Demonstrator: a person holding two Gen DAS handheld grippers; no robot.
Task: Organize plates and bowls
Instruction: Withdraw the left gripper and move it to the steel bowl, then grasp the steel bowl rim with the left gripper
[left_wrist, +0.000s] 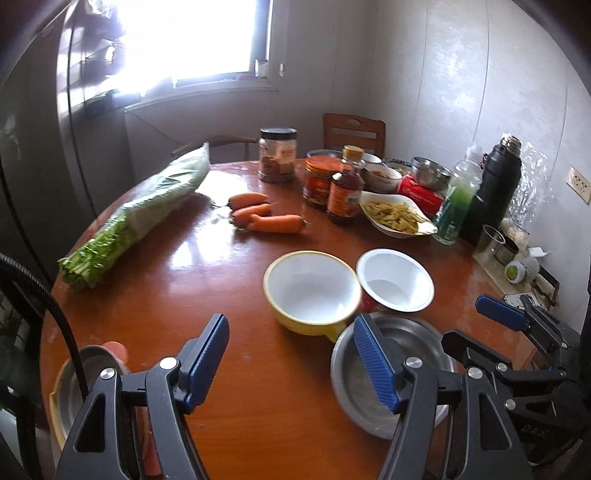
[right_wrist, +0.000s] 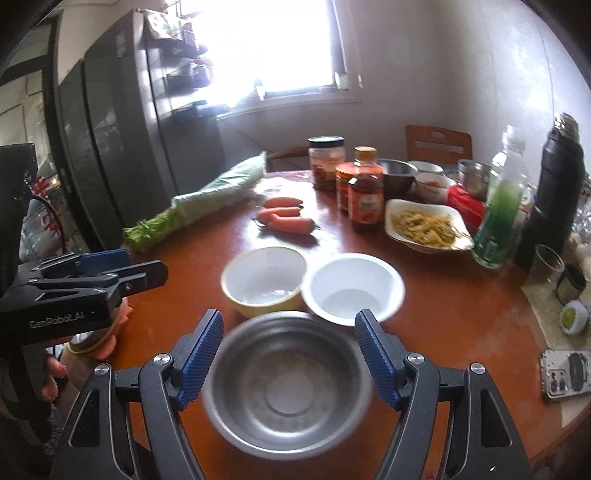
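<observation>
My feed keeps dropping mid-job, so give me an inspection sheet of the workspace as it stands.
Surface: round glossy brown wooden table.
Job's things: round steel bowl nearest; yellow bowl with white inside and white bowl side by side behind it.
Clutter: three carrots, bagged greens, jars, bottles, dish of food, phone.
Grippers: left hand-held gripper open, empty; right hand-held gripper open, steel bowl between its fingers, untouched.
Cables: black hose at left.
Surroundings: fridge, bright window, wooden chair.

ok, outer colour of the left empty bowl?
Yellow outside, white inside: the yellow bowl; left wrist view shows it best.
</observation>
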